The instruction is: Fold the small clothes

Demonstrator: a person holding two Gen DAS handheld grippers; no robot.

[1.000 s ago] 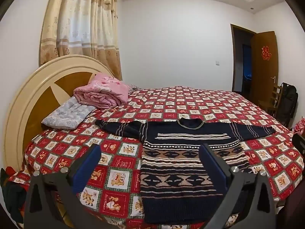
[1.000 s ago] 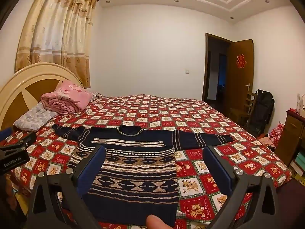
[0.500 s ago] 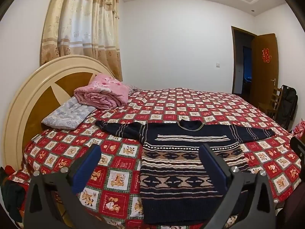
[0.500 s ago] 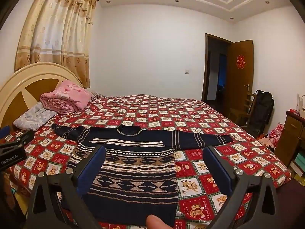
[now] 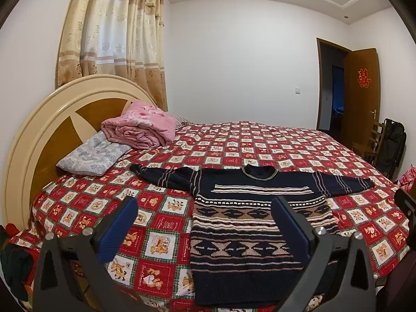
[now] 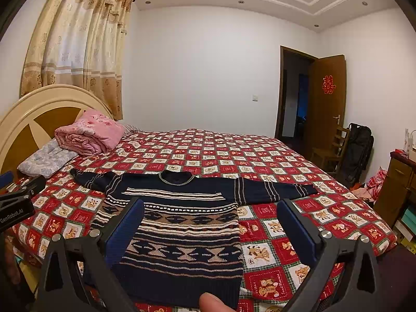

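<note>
A dark navy knitted sweater [image 5: 247,231] with tan and white patterned bands lies flat on the bed, sleeves spread to both sides, hem toward me. It also shows in the right wrist view [image 6: 187,223]. My left gripper [image 5: 205,208] is open and empty, held above the near edge of the bed, over the sweater's left side. My right gripper [image 6: 213,208] is open and empty, held above the sweater's lower right part. Neither touches the cloth.
The bed has a red checked bedspread [image 5: 260,145] and a round cream headboard [image 5: 52,119] at left. A folded pink quilt [image 5: 140,127] and a grey pillow [image 5: 91,156] lie near it. A chair and black bag [image 6: 356,153] stand by the open door; a cabinet [image 6: 397,182] is at right.
Both grippers have drifted slightly back and up from the bed. The sweater has not moved and the jaws stay open.
</note>
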